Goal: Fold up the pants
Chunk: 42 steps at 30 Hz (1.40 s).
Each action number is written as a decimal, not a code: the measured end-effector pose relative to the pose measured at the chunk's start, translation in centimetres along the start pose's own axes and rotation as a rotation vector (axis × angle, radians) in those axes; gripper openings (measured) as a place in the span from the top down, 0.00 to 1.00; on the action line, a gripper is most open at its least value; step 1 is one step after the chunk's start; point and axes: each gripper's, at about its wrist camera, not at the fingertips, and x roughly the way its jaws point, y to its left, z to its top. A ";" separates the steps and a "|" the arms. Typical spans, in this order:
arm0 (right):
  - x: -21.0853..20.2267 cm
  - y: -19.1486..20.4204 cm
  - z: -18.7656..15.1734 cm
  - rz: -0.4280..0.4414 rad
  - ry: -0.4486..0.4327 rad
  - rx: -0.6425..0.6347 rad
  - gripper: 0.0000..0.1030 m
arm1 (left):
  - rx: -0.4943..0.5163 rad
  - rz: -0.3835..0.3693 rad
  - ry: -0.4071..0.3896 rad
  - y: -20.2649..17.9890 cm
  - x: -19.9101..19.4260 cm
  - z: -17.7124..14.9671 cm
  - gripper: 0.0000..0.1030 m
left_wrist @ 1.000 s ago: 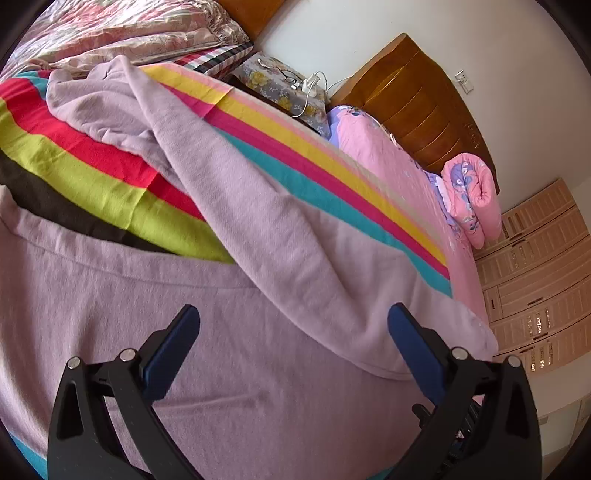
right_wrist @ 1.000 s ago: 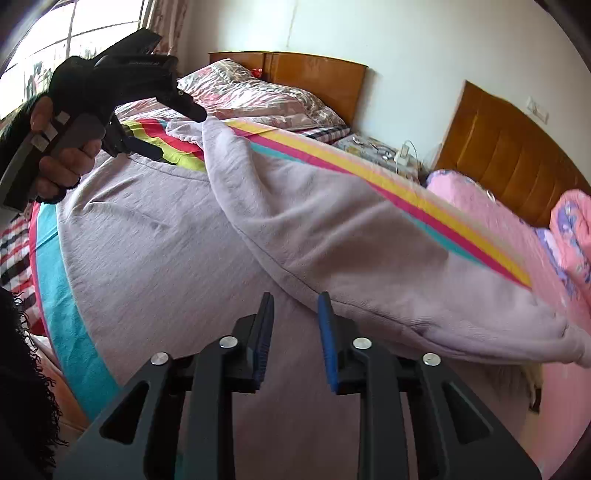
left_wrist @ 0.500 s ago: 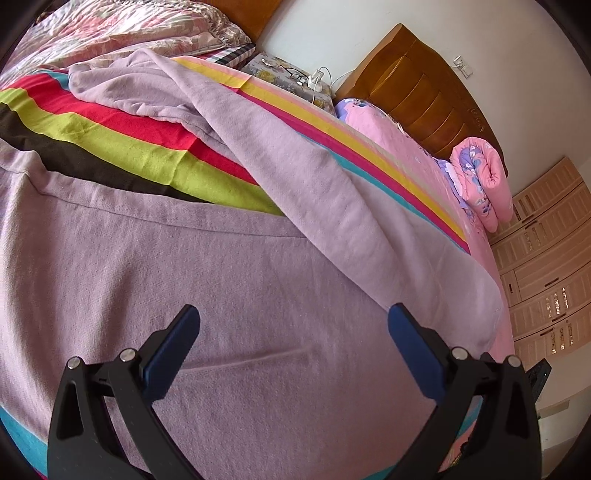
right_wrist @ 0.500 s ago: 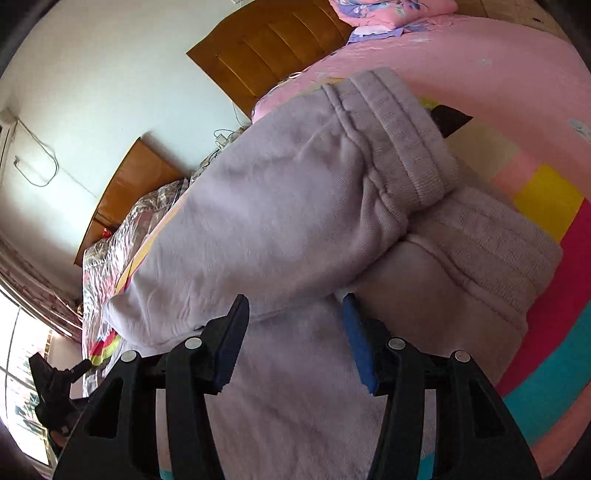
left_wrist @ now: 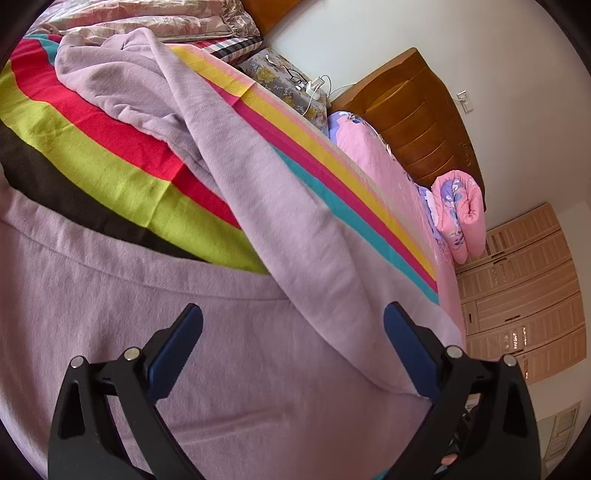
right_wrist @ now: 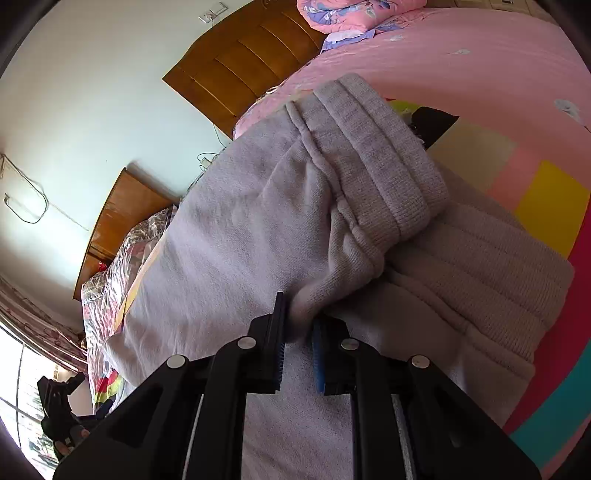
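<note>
Lilac fleece pants (left_wrist: pixel 229 325) lie spread on a striped blanket (left_wrist: pixel 110 173) on the bed. One leg (left_wrist: pixel 266 206) lies diagonally across the other. My left gripper (left_wrist: pixel 291 332) is open and empty, just above the fabric. In the right wrist view my right gripper (right_wrist: pixel 299 328) is shut on a fold of the upper pant leg (right_wrist: pixel 258 221) near its ribbed cuff (right_wrist: pixel 376 147). The second cuff (right_wrist: pixel 491 273) lies underneath. The left gripper (right_wrist: pixel 55 402) shows far off at lower left.
Folded quilts (left_wrist: pixel 147 22) lie at the bed's head. A nightstand (left_wrist: pixel 284 81) with cables stands between two wooden headboards (left_wrist: pixel 417 122). A second bed with a pink sheet (right_wrist: pixel 461 55) and rolled pink quilt (left_wrist: pixel 461 218) is beyond. Wardrobes (left_wrist: pixel 524 291) stand at right.
My right gripper has closed on a fold of the upper leg beside the cuff. My left gripper has shifted slightly over the pants and stays open.
</note>
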 end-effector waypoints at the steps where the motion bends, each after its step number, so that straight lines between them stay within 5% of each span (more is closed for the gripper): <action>1: -0.1 -0.2 -0.2 0.004 -0.001 0.000 0.87 | -0.017 -0.008 -0.005 0.0 0.2 0.8 0.09; 13: -0.4 -1.5 -0.1 0.046 0.010 0.015 0.87 | -0.101 0.017 0.011 2.1 4.9 5.3 0.39; 15: -0.5 -1.4 -0.1 0.045 0.009 0.014 0.87 | -0.072 0.012 0.012 1.9 5.8 5.5 0.57; 17: -0.9 -1.1 0.1 0.042 0.003 0.007 0.87 | -0.052 0.059 -0.013 1.5 5.8 5.2 0.94; 25: -4.2 5.6 7.8 0.057 -0.089 -0.211 0.90 | 0.184 0.005 -0.207 -7.7 -4.8 5.9 0.95; 29: -8.2 7.6 10.3 0.122 -0.136 -0.278 0.90 | 0.367 -0.015 -0.292 -11.1 -11.6 2.2 0.95; 32: -9.9 4.4 7.4 0.108 -0.089 -0.303 0.90 | 0.407 0.028 -0.221 -7.8 -12.4 -3.8 0.94; 36: -7.9 -3.1 0.8 0.006 0.064 -0.178 0.90 | 0.254 0.086 -0.037 1.2 -8.4 -11.6 0.93; 38: -6.4 -5.2 -1.3 -0.034 0.102 -0.131 0.90 | 0.199 0.127 0.002 3.6 -6.6 -13.3 0.93; 42: -6.6 -4.2 -0.5 -0.030 0.065 -0.145 0.90 | 0.252 0.137 -0.016 2.7 -6.0 -12.2 0.93</action>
